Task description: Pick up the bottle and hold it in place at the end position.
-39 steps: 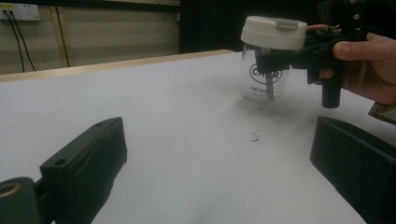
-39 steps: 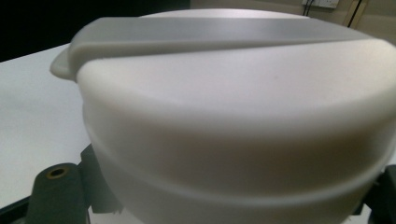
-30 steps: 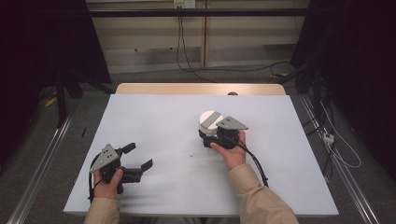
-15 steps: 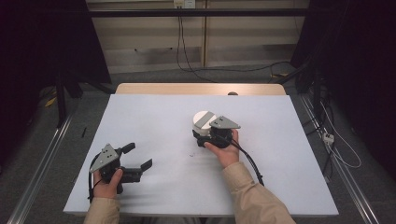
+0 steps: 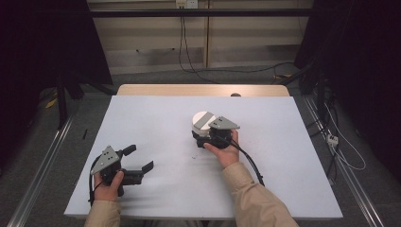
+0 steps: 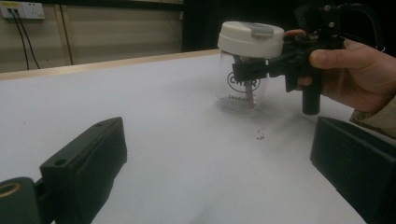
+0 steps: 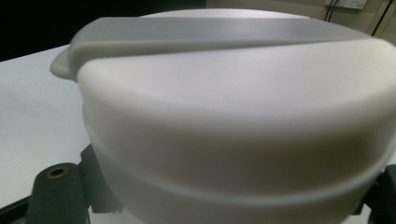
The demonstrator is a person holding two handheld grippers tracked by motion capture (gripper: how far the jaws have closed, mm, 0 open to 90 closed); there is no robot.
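Jar [image 6: 243, 74] is standing upright on the white desk [image 5: 293, 156], right of centre and towards the far half of the sheet, and the right claw [image 5: 204, 137] is gripping it around the clear body just under the lid [image 6: 251, 38]. Its black jaws are lying to either side of the glass wall in the left gripper view, and in the right gripper view the cream lid [image 7: 233, 107] is looming directly above them, so this claw is judged to be clenched on the jar. The grasp therefore appears to be done; the lid is sitting fully on, with its grey flip tab [image 6: 261, 31] lying flat, so any opening, lifting or relocating is judged to be outstanding. The jar base looks to be resting on the desk, though the contact line is too dim to confirm. Regarding contents: the transparent body is carrying dark printed lettering, and a thin reddish-brown vertical piece is showing inside it; whether this is an item, an insert or a reflection cannot be told, and no liquid level is visible. The left claw [image 5: 139, 161] is resting near the front left corner of the desk, well apart from the jar, released, with its jaws standing wide and nothing between them. A few small dark specks [image 6: 259, 135] are lying on the desk just in front of the jar
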